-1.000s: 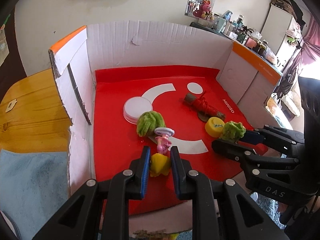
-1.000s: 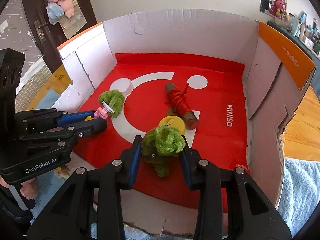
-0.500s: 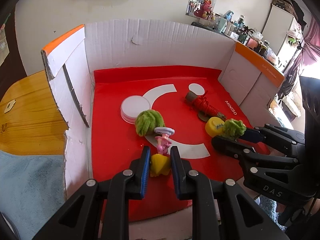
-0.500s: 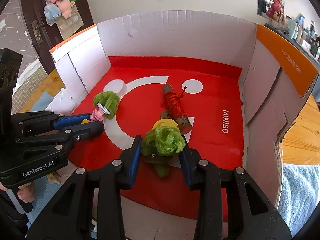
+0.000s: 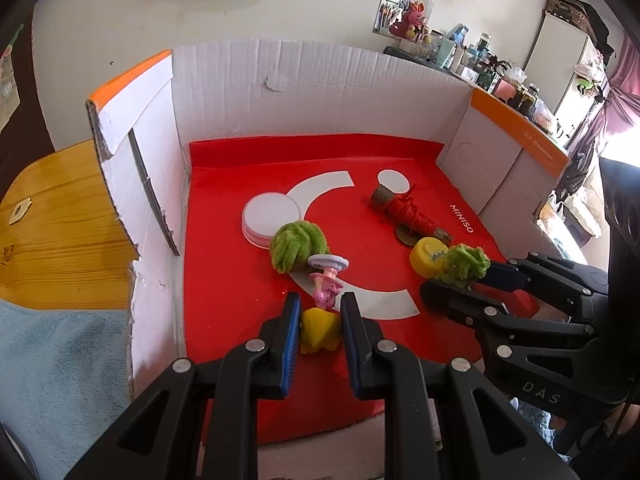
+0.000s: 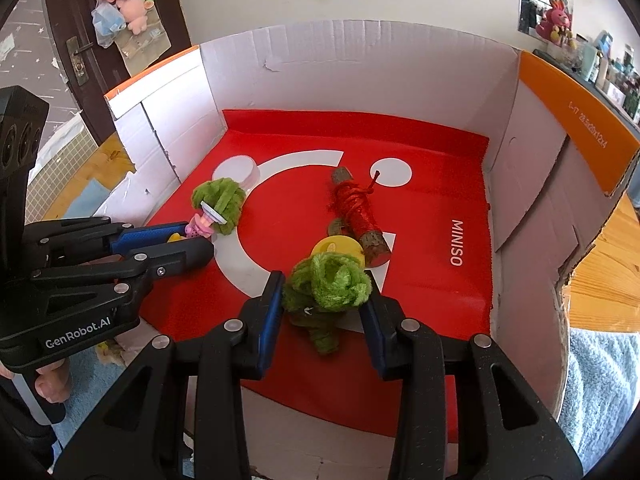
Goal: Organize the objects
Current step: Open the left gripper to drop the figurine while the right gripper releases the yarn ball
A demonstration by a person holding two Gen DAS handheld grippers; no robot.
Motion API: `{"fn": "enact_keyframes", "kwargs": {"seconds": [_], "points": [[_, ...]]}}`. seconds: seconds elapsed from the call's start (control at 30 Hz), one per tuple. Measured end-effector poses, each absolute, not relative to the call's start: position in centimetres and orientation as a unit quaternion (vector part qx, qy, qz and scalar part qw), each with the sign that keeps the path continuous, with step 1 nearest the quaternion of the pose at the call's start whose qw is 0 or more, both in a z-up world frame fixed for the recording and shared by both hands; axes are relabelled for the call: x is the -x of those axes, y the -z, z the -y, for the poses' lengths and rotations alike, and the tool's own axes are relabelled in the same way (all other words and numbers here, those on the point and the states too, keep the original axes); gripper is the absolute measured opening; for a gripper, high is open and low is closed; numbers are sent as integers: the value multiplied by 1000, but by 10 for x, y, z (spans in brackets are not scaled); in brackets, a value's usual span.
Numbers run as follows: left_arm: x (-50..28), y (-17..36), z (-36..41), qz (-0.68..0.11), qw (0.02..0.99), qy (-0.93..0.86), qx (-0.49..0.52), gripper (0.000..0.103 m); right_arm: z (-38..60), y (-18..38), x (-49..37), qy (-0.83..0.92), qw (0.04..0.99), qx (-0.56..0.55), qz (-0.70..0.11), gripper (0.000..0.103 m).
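My left gripper (image 5: 318,310) is shut on a small yellow toy (image 5: 320,330) near the front of the red mat (image 5: 232,280); it also shows in the right wrist view (image 6: 196,240). My right gripper (image 6: 324,284) is shut on a green fuzzy ball (image 6: 326,284), also seen in the left wrist view (image 5: 464,266). On the mat lie a second green fuzzy ball (image 5: 298,246), a pink figure with a white disc (image 5: 326,280), a yellow cap (image 5: 428,258), a stick wrapped in red string (image 5: 406,214) and a white round lid (image 5: 272,220).
White cardboard walls (image 5: 320,96) with orange top edges surround the mat at left, back and right. A wooden surface (image 5: 60,220) and a blue towel (image 5: 60,380) lie left of the box. A grey towel (image 6: 600,380) lies right of it.
Both grippers keep their hold and have drawn back slightly toward the front of the box. The objects on the mat have not moved.
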State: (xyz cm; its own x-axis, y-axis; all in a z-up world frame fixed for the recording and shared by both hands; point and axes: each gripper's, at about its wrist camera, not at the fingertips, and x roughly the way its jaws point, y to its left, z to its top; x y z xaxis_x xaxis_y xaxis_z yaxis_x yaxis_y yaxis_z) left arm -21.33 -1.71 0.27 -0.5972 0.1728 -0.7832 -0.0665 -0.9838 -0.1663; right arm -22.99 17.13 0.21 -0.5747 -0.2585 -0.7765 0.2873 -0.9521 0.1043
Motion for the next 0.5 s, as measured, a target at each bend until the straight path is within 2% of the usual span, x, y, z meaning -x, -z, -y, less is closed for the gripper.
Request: {"fn": "enact_keyframes", "kwargs": {"seconds": [0.23, 0.33, 0.5], "points": [[214, -4, 16, 60, 67, -895, 437, 21, -167, -2, 227, 887, 158, -433, -24, 44], [213, -6, 17, 61, 65, -897, 434, 27, -166, -3, 226, 887, 161, -432, -24, 45], [211, -7, 16, 60, 64, -898, 431, 29, -165, -5, 223, 888, 162, -430, -22, 45]]}}
